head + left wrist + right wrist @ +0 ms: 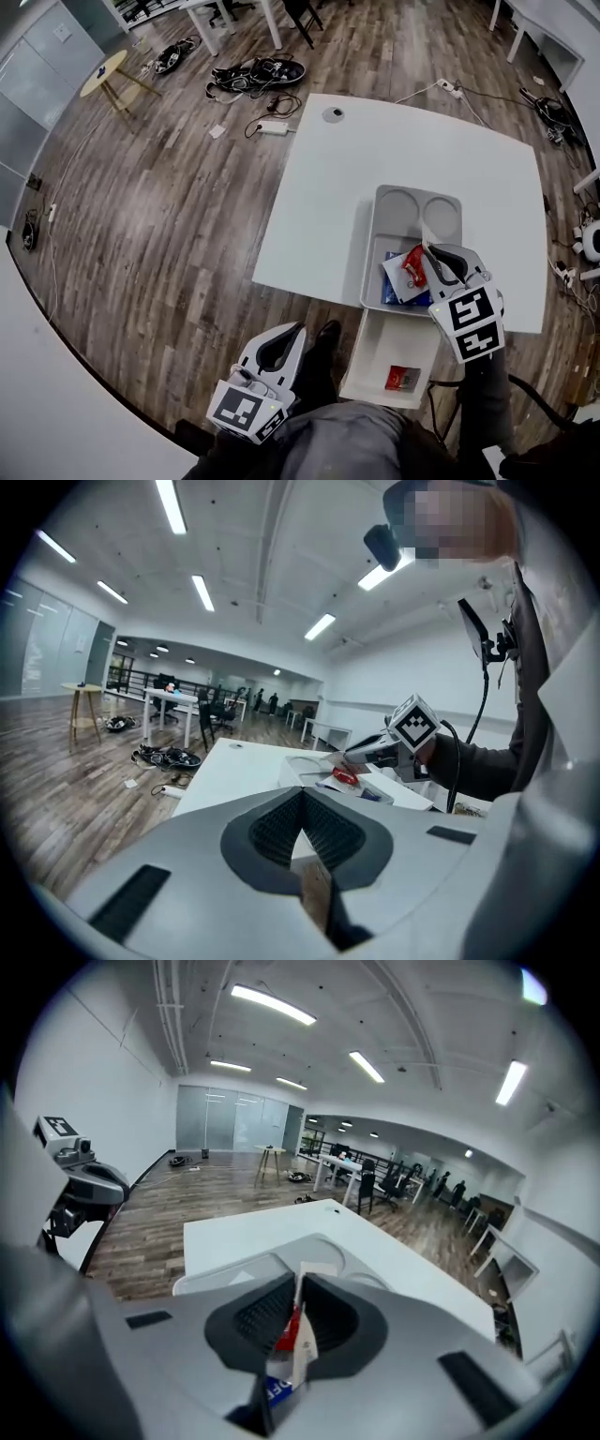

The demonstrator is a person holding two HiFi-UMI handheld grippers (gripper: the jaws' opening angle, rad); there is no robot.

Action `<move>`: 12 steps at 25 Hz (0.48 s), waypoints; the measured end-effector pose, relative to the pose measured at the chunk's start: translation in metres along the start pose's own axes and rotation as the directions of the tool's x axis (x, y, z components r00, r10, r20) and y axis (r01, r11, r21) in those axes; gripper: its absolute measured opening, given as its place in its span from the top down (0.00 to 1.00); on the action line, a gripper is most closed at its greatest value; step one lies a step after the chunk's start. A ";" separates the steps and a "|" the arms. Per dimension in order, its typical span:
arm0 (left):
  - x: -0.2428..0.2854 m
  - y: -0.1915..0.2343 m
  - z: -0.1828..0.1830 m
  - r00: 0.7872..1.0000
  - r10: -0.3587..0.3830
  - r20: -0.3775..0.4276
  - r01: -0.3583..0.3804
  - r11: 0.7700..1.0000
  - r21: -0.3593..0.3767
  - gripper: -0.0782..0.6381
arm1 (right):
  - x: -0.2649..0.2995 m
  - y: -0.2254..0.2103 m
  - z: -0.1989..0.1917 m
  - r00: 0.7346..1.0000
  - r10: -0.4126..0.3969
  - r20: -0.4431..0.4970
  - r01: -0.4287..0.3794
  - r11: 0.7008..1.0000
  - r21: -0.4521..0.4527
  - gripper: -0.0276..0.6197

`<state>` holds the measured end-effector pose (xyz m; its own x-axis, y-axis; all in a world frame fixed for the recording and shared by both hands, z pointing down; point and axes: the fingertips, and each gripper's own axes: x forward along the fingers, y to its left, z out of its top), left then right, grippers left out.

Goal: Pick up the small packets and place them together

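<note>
A small red-and-white packet (413, 267) is pinched between the clenched fingers (246, 1318) of the right gripper (427, 253), above the grey plastic tray (380, 202) at centre right. The left gripper (292, 334), lower left, is closed on nothing.

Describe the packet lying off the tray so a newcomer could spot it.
On the white table, find the grey tray at the near edge. Just below it is a lower white surface; the red packet lies there alone: the blue packets sit in the tray, another packet in the right claw.
</note>
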<state>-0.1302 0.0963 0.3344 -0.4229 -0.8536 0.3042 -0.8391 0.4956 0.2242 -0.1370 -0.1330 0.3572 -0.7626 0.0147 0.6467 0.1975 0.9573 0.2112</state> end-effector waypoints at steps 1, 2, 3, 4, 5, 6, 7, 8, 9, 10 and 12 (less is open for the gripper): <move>0.001 0.006 -0.002 1.000 0.005 -0.006 -0.005 1.000 -0.007 0.91 | 0.006 0.005 -0.001 1.000 0.024 -0.003 -0.024 1.000 0.015 0.90; 0.002 0.011 -0.004 1.000 0.007 -0.011 -0.007 1.000 -0.013 0.91 | 0.010 0.010 0.000 0.999 0.052 -0.001 -0.052 0.998 0.033 0.87; 0.003 0.014 -0.006 1.000 0.007 -0.014 -0.007 1.000 -0.017 0.91 | 0.014 0.015 0.001 0.997 0.080 0.004 -0.080 0.995 0.052 0.84; 0.004 0.016 -0.007 1.000 0.005 -0.016 -0.005 1.000 -0.021 0.91 | 0.015 0.020 0.002 0.995 0.103 0.010 -0.103 0.992 0.066 0.81; 0.004 0.017 -0.008 1.000 0.001 -0.016 -0.001 1.000 -0.024 0.91 | 0.016 0.024 0.003 0.993 0.121 0.016 -0.122 0.990 0.072 0.80; 0.003 0.017 -0.009 1.000 -0.003 -0.017 0.003 1.000 -0.027 0.91 | 0.015 0.028 0.005 0.990 0.135 0.025 -0.137 0.988 0.072 0.78; 0.002 0.017 -0.010 1.000 -0.007 -0.018 0.007 1.000 -0.028 0.91 | 0.014 0.032 0.008 0.988 0.148 0.038 -0.151 0.986 0.070 0.74; 0.001 0.017 -0.010 1.000 -0.010 -0.018 0.009 1.000 -0.029 0.91 | 0.011 0.035 0.012 0.986 0.160 0.054 -0.163 0.984 0.067 0.69; -0.001 0.017 -0.010 1.000 -0.011 -0.017 0.010 1.000 -0.028 0.91 | 0.008 0.037 0.016 0.983 0.168 0.075 -0.172 0.983 0.064 0.66; -0.002 0.016 -0.009 1.000 -0.011 -0.014 0.010 1.000 -0.026 0.91 | 0.004 0.038 0.021 0.981 0.170 0.097 -0.176 0.982 0.061 0.66; -0.004 0.013 -0.007 1.000 -0.012 -0.005 0.012 1.000 -0.019 0.91 | -0.006 0.037 0.029 0.978 0.161 0.135 -0.169 0.984 0.054 0.66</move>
<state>-0.1378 0.1072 0.3424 -0.4112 -0.8585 0.3065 -0.8373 0.4886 0.2451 -0.1430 -0.0892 0.3405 -0.7969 0.2074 0.5674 0.2905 0.9551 0.0589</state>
